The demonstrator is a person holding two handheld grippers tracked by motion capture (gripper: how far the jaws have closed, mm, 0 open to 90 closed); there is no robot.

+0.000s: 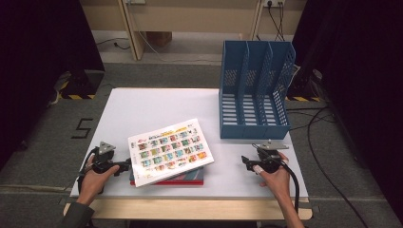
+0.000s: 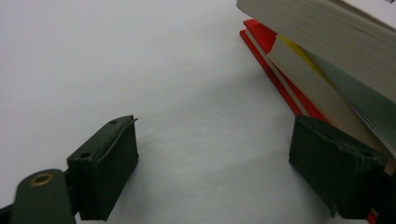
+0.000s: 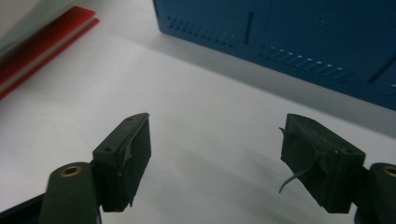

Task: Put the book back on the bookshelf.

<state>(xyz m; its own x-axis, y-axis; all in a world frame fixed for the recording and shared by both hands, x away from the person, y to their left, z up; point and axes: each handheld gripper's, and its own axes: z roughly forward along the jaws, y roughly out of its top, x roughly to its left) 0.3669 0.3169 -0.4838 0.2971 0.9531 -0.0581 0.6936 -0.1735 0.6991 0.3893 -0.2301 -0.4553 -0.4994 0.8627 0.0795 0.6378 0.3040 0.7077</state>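
A white table (image 1: pixel 157 102) stands on grey carpet, with a pale wooden frame and trailing cables at the far wall and dark curtains at both sides. The landmark here is the stack of books (image 1: pixel 168 154) lying flat near the front edge of the table, a little left of its middle. The top book (image 1: pixel 170 150) is the widest, turned slightly askew, and its white cover carries rows of small coloured pictures; under it the edge of a grey-blue book (image 1: pixel 196 174) and, lowest, a red book (image 1: pixel 177 182) stick out toward the person. In the left gripper view the page edges of the top book (image 2: pixel 322 32) overhang the red book (image 2: pixel 266 51) beneath. Behind the stack and to its right, at the far right part of the table, stands a blue file rack (image 1: pixel 254 90) with three upright slots and perforated walls. The left gripper (image 1: pixel 124 165) lies just beside the left edge of the stack, held in the person's left hand (image 1: pixel 95 178), its tips pointing at the books; its jaws are spread apart with bare table between them, and one jaw sits right up against the lower books, though whether it touches them I cannot tell. The right gripper (image 1: pixel 245 161) is well to the right of the stack, in front of the file rack (image 3: pixel 289 42), held in the right hand (image 1: pixel 274 176); its jaws are also spread wide over bare table, pinching nothing.
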